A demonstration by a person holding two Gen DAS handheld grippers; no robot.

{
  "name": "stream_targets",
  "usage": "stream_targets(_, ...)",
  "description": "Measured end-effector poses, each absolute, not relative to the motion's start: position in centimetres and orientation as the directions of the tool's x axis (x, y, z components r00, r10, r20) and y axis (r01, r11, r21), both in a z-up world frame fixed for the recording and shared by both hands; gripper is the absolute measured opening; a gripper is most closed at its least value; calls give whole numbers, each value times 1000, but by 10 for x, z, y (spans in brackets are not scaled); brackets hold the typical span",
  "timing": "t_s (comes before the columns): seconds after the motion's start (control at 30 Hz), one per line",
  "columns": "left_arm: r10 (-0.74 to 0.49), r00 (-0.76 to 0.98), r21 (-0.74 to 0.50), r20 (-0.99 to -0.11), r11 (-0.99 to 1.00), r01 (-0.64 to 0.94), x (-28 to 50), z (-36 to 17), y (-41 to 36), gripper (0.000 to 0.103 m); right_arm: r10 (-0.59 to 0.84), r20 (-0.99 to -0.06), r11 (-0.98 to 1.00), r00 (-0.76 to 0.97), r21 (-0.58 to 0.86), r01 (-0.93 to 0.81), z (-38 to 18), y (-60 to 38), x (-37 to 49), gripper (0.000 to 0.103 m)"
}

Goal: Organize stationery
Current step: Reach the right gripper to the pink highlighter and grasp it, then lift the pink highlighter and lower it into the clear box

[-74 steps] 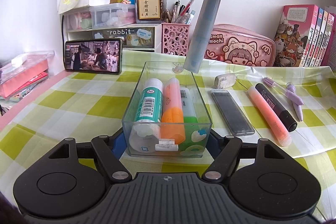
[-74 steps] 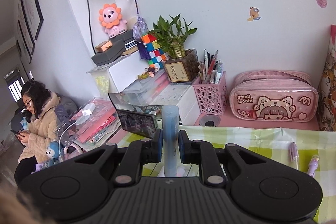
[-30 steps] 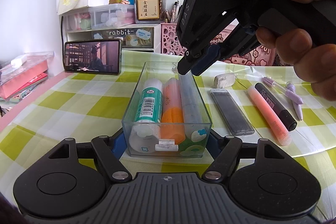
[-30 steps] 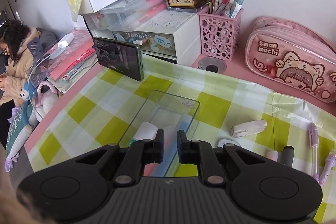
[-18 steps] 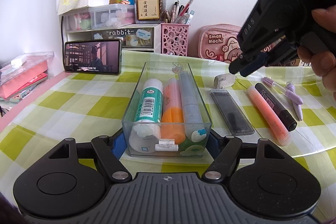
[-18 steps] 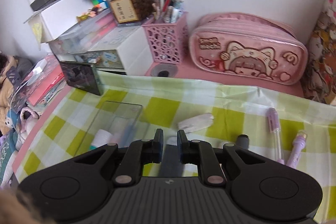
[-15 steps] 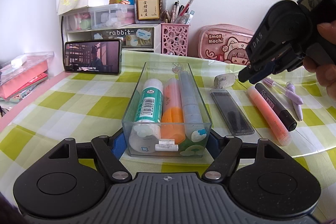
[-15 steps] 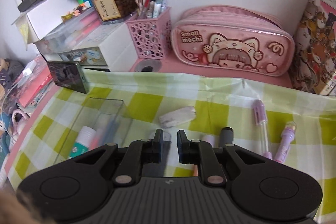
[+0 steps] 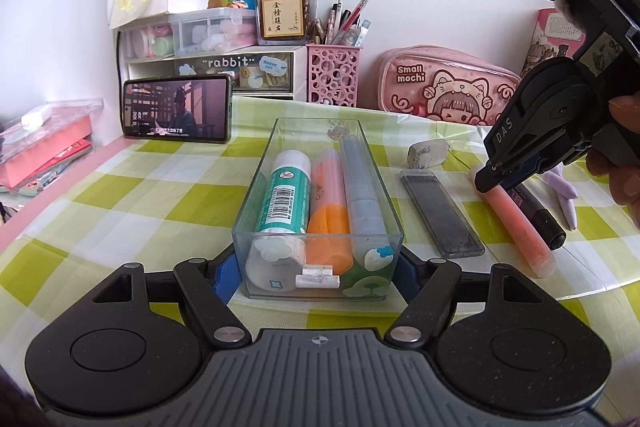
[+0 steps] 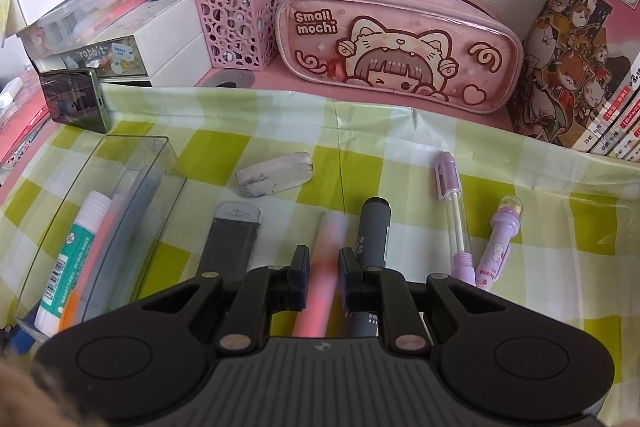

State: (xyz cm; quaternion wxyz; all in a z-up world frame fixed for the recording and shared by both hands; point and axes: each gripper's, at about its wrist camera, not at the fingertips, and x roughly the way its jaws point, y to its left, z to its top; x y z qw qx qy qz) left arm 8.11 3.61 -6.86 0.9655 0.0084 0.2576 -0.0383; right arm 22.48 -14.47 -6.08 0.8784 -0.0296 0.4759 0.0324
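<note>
My left gripper [image 9: 316, 269] is shut on the near end of a clear box [image 9: 256, 187] on the checked cloth, one pad on each side wall. Inside lie a green glue stick [image 9: 286, 199], an orange highlighter [image 9: 328, 215] and a blue-grey marker [image 9: 362, 191]. My right gripper [image 10: 324, 263] points steeply down, its jaws almost together, over the far end of a pink highlighter [image 10: 330, 231] lying on the cloth. It grips nothing. A black marker [image 10: 374, 227] lies just right of the highlighter, and a grey lead case [image 10: 232, 239] just left.
A grey eraser [image 10: 274, 173] and two purple pens [image 10: 454, 195] lie on the cloth. Along the wall stand a pink pencil case [image 10: 400, 43], a pink pen basket [image 10: 240, 27], books [image 10: 580, 67], drawers and a propped phone [image 9: 176, 109].
My right gripper has left the box, where the blue-grey marker now lies, and moved right and down to the pink highlighter. My left gripper and the box have stayed still.
</note>
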Motion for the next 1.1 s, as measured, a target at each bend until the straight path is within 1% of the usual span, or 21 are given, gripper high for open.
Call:
stream_targets(0.03, -70, 864, -4, -498, 997, 78, 81, -69, 36, 73, 25, -839, 996, 543, -25, -85, -62, -144, 225, 12)
stream_targets(0.1, -70, 864, -4, -498, 997, 78, 81, -69, 36, 73, 19, -848, 995, 530, -34, -91, -66, -142, 225, 16)
stream_targets(0.17, -70, 865, -4, -497, 997, 78, 81, -69, 36, 73, 9, -841, 994, 541, -51, -96, -67, -139, 222, 16)
stream_targets(0.3, -69, 865, -3, -498, 997, 78, 81, -69, 36, 73, 21, -836, 996, 549, -33, -88, -67, -141, 220, 14)
stream_targets(0.5, -70, 865, -3, -498, 997, 78, 81, -69, 36, 73, 102, -819, 994, 565, 68, -81, -62, -145, 214, 13)
stream_targets(0.67, -69, 865, -3, -498, 997, 78, 81, -69, 37, 73, 189, -785, 981, 590, 170, -88, -48, -147, 209, 13)
stream_targets(1.1, -69, 865, -3, -497, 997, 78, 81, -69, 36, 72, 321, -689, 938, 650, 325, -119, -19, -140, 201, 13)
